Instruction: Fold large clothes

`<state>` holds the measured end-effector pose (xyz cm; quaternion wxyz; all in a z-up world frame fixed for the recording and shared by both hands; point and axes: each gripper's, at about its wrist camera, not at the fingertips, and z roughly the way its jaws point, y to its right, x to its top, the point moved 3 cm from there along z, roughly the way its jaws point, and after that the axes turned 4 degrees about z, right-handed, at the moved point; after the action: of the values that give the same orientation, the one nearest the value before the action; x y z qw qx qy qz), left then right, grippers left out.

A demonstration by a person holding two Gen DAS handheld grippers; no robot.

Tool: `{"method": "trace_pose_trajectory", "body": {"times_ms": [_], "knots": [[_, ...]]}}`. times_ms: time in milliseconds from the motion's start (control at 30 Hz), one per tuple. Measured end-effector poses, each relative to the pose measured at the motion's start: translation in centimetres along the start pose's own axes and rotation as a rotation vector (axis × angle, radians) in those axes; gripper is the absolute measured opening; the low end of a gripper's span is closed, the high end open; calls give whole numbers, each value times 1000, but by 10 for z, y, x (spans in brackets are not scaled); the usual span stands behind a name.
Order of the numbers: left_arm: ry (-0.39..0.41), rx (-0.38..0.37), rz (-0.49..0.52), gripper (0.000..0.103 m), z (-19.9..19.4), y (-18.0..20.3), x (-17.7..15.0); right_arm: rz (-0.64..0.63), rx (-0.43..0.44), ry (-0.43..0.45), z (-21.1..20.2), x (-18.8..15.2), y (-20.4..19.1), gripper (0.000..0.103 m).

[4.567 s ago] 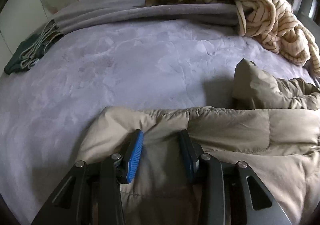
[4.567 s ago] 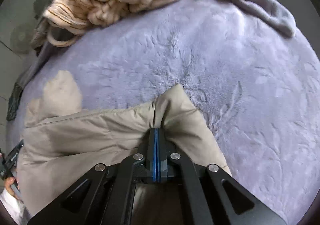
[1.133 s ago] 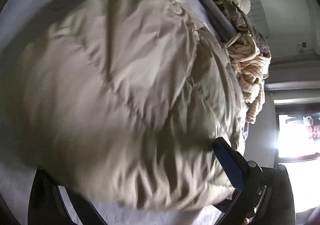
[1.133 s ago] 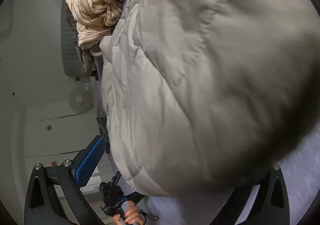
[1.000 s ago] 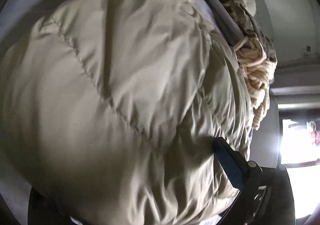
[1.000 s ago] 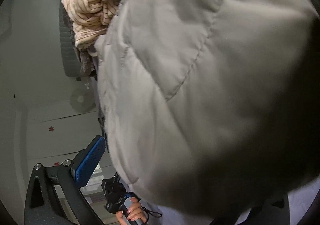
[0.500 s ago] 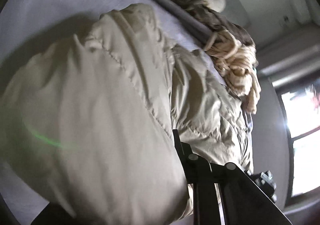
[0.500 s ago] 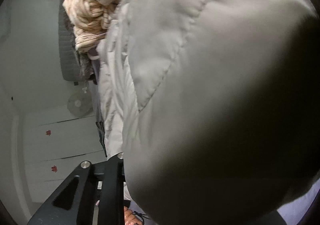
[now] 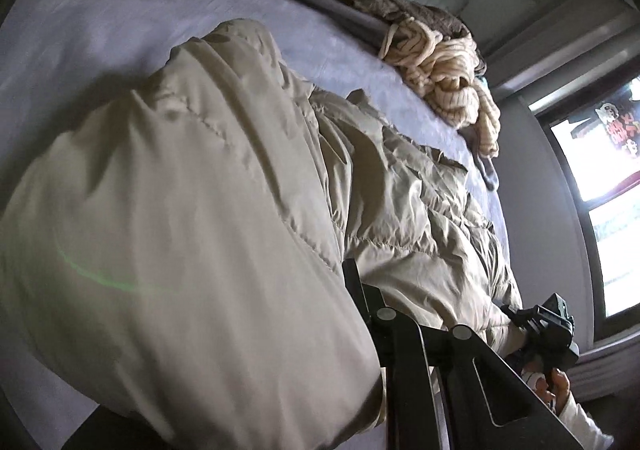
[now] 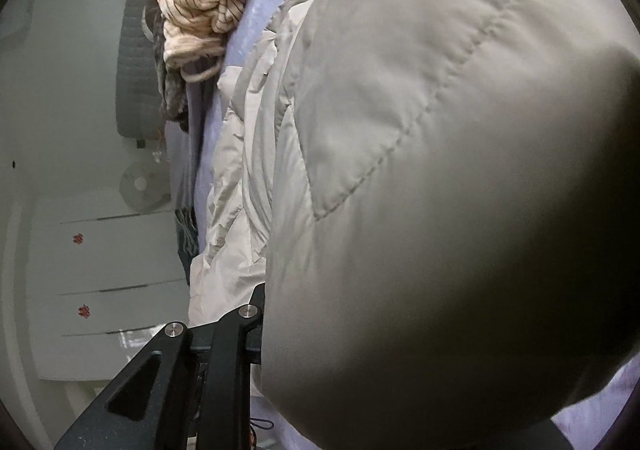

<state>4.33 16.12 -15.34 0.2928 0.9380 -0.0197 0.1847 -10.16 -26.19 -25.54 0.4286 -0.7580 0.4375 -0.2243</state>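
Beige puffer jacket bunched over lavender bed; left gripper and right gripper have each just closed, pinching jacket; striped garment at far bed edge.

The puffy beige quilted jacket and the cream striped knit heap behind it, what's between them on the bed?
Only bare lavender bedspread separates the jacket from the knit heap, seen in the left wrist view.
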Motion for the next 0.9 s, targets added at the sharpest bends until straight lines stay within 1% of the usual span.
{"method": "trace_pose_trajectory", "body": {"times_ms": [167,267,300,333,367,433,500,600,667,733,767,833,900], "knots": [[-36,35,-60,22,-22,-12,-57,3,-20,-52,-20,-36,24,24],[-68,80,-79,22,-27,-17,-83,10,-26,-74,-35,-56,41,24],[-76,98,-90,25,-28,-19,-89,14,-33,-83,-38,-60,45,25],[-87,126,-108,32,-31,-23,-95,16,-49,-90,-39,-63,49,27],[-87,155,-123,35,-37,-27,-99,15,-61,-95,-43,-67,54,29],[-73,194,-146,44,-49,-33,-102,9,-91,-101,-48,-70,58,37],[-51,237,-161,44,-67,-39,-108,2,-118,-93,-56,-69,58,41],[-19,276,-166,44,-88,-43,-113,-8,-167,-67,-70,-66,56,45],[0,322,-160,44,-96,-43,-114,-11,-184,-46,-78,-64,57,45],[9,355,-162,44,-98,-47,-115,-1,-226,-13,-86,-61,59,45],[1,375,-165,44,-95,-50,-117,10,-238,-3,-88,-59,61,45],[-41,418,-174,44,-80,-60,-119,46,-281,14,-91,-56,71,45],[-75,443,-187,45,-67,-69,-123,70,-312,17,-94,-56,81,45]]}}
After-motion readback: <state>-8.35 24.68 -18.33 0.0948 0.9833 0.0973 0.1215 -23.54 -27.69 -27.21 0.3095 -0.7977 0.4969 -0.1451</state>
